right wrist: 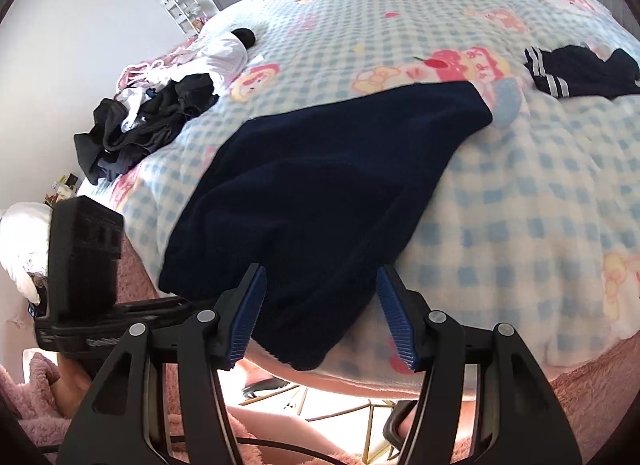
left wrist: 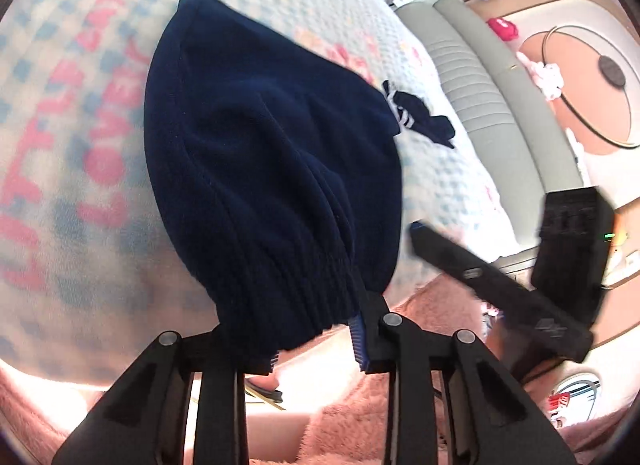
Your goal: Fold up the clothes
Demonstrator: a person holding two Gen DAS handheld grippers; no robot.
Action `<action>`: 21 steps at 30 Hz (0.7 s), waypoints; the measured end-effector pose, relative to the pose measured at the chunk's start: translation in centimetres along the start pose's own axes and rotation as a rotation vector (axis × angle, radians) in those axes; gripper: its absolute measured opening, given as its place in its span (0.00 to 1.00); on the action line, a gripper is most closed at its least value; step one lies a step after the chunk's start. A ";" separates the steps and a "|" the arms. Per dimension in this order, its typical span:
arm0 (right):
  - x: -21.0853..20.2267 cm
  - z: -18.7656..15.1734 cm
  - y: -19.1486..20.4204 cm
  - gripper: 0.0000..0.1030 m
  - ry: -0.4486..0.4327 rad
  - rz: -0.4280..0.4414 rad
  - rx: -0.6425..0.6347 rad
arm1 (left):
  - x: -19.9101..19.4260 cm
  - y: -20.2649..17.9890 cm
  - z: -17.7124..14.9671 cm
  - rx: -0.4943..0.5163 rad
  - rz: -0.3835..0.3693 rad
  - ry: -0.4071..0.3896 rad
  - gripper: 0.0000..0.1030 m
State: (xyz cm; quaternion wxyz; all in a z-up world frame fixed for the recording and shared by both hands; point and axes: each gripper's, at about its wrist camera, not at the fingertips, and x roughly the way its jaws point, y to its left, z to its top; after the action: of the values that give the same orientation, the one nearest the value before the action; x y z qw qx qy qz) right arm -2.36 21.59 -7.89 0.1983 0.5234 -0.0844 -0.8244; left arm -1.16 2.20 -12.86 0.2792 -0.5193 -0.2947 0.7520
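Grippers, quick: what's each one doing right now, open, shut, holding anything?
Left gripper: jaws spread around the navy sweater's ribbed hem; whether it pinches the cloth cannot be told.
Right gripper: open, straddling the sweater's near edge, gripping nothing.

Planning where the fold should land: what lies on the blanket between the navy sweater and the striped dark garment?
Only bare checked blanket separates the sweater from the striped garment; the right wrist view shows it best.

Lighting, your two views: bright daylight, blown-out glare under the bed (right wrist: 500, 193) edge. Blanket print motion-blurred in your left view. Heavy fisheye bending, dark vignette at corners.
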 end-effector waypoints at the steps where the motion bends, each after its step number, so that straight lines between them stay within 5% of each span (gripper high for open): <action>1: 0.2 -0.2 -0.4 0.58 0.015 -0.001 0.020 | -0.4 -0.3 0.1 0.004 0.002 -0.014 0.26; 11: 0.3 -2.3 -0.7 0.59 0.097 -0.063 0.031 | -1.1 -1.3 1.9 -0.055 -0.044 -0.030 0.24; 16: 2.3 -3.2 0.4 0.59 0.177 0.037 0.006 | -0.9 -1.6 3.0 -0.116 -0.138 -0.046 0.24; 21: 2.0 -2.1 1.6 0.59 0.087 0.092 -0.005 | -1.0 -2.6 3.5 -0.072 -0.101 -0.034 0.25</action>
State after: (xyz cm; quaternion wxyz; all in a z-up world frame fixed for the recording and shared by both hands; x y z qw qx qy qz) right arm -0.83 19.46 -9.90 0.2408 0.5536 -0.0980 -0.7912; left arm -3.92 2.68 -9.35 0.2929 -0.5004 -0.3523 0.7346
